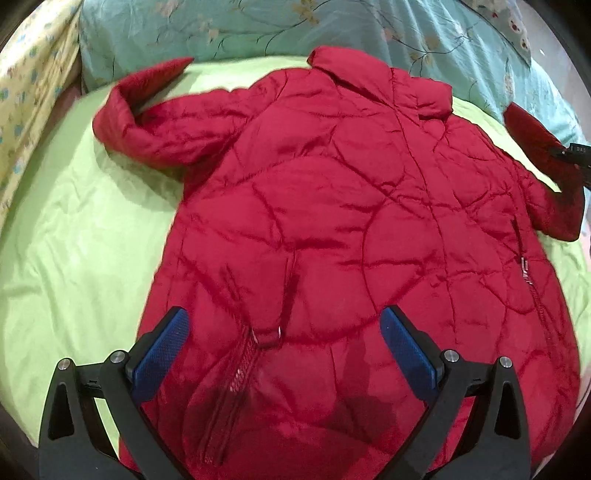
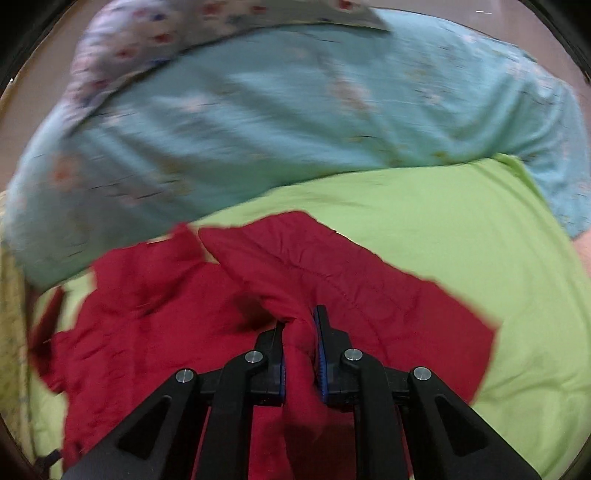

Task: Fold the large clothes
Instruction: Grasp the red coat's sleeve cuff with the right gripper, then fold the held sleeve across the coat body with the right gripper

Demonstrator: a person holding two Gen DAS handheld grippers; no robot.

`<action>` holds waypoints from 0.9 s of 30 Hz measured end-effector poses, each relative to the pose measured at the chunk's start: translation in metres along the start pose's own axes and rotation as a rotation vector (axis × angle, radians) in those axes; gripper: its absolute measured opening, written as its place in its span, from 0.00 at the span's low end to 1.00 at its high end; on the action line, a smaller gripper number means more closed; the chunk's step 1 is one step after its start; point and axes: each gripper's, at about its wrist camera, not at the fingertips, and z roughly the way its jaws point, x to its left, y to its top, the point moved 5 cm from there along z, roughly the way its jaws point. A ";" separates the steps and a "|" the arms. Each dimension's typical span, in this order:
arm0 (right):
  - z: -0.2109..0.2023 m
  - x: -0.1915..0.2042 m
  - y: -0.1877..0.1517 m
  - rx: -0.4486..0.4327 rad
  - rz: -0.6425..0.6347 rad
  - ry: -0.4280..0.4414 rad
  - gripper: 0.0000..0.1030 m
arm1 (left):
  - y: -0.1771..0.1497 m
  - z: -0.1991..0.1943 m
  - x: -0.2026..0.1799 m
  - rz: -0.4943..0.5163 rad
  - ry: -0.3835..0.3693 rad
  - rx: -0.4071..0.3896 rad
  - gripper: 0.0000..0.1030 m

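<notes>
Item: red quilted coat [image 1: 332, 221], padded and long, spread flat over a green sheet [image 1: 74, 240] and filling the centre of the left wrist frame. Collar [image 1: 380, 81] at upper centre; one sleeve [image 1: 147, 114] doubled back at upper left; the other sleeve [image 1: 546, 177] at the right edge, its cuff end raised. Zip [image 1: 240, 369] and a metal ring [image 1: 273, 332] at lower centre; a second zip pull [image 1: 524, 269] at centre right.

Handling, as I judge it: soft, puffy and light for its bulk, with a smooth shell likely to slip on itself and spring back from a fold. I would take hold at cuffs, hem corners or seams, where the padding compresses and a pinch holds.

Right gripper [image 2: 301, 350]: lower centre of its own frame, fingers pressed together on a bunch of the red sleeve fabric, which rises between the blue pads [image 2: 321, 369]. That frame is blurred. In the left wrist frame only a dark corner of this gripper shows at the right edge.

Left gripper [image 1: 284, 347]: lower centre, fingers spread wide over the coat's lower body, nothing between them; whether the tips touch the fabric I cannot tell.

Surroundings: teal floral bedding [image 1: 258, 29] across the top of the frame, a yellow patterned cloth [image 1: 29, 92] at far left, a pale spotted pillow [image 2: 184, 37] at upper left of the right wrist frame.
</notes>
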 end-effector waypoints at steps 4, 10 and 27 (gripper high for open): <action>-0.005 0.067 -0.023 0.005 -0.097 0.149 0.12 | -0.007 0.000 0.007 -0.029 -0.040 0.029 1.00; 0.011 0.168 -0.084 0.076 -0.299 0.331 0.12 | -0.008 -0.002 0.017 -0.073 -0.107 0.048 1.00; 0.045 0.211 -0.158 0.254 -0.441 0.366 0.55 | 0.071 0.012 0.008 -0.072 -0.394 0.040 1.00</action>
